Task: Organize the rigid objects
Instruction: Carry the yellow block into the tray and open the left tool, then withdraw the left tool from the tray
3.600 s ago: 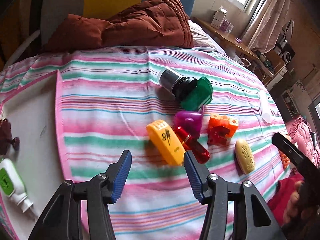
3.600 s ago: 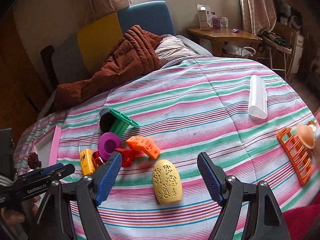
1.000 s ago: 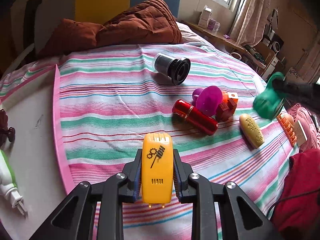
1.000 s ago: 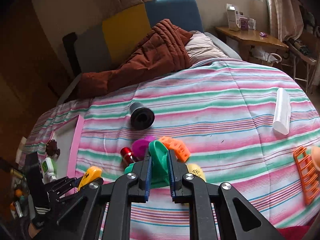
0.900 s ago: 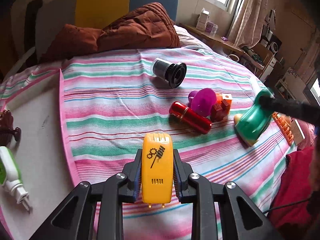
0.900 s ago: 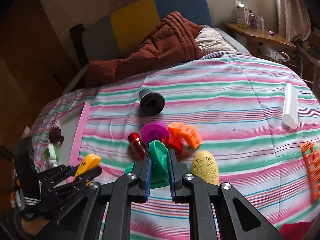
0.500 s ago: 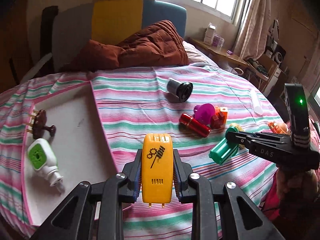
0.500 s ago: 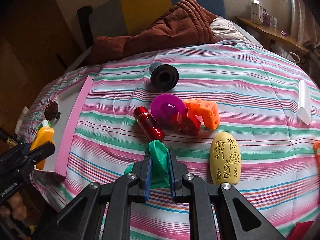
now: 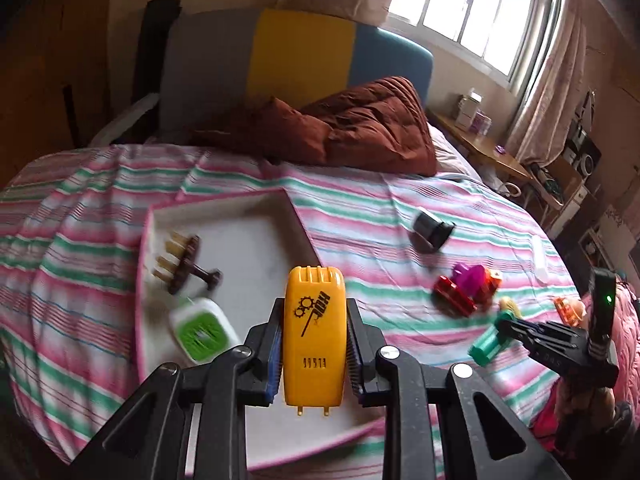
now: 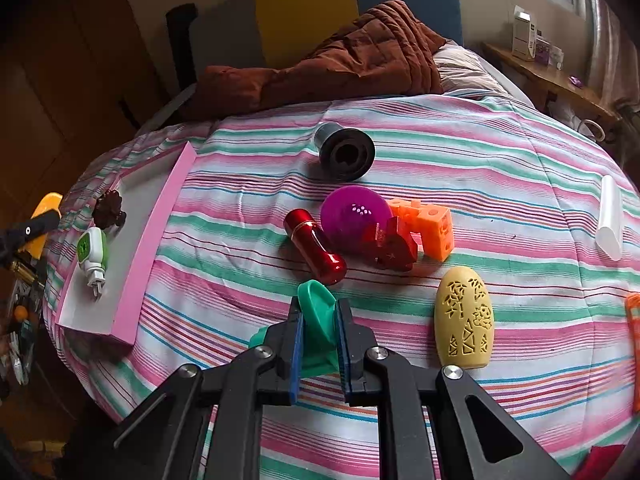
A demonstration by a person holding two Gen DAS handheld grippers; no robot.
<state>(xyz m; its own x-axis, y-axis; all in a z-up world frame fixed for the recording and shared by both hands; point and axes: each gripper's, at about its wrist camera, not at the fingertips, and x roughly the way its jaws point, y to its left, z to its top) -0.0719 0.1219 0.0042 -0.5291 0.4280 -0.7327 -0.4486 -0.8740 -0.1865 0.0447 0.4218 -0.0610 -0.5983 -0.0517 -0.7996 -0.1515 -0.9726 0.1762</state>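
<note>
Carrying looks to be the step in hand: the left gripper (image 9: 314,344) pinches a yellow plastic case (image 9: 314,334) printed with black gears, held above the near edge of the pink-rimmed tray (image 9: 301,216) at the bed's left side, where a brown comb-like piece (image 9: 182,264) and a green-faced plug-in (image 9: 202,330) already lie. Next, I judge, it must lower onto the tray's bare floor and release. Rightward, the right gripper (image 10: 318,334) clamps a green piece (image 10: 318,320) over the striped bedspread (image 10: 500,184), near the red cylinder (image 10: 314,246).

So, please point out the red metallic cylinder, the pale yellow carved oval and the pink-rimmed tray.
Red metallic cylinder (image 10: 314,246), right wrist view, mid-body.
Pale yellow carved oval (image 10: 464,322), right wrist view, top face.
Pink-rimmed tray (image 10: 154,240), right wrist view, near wall.
</note>
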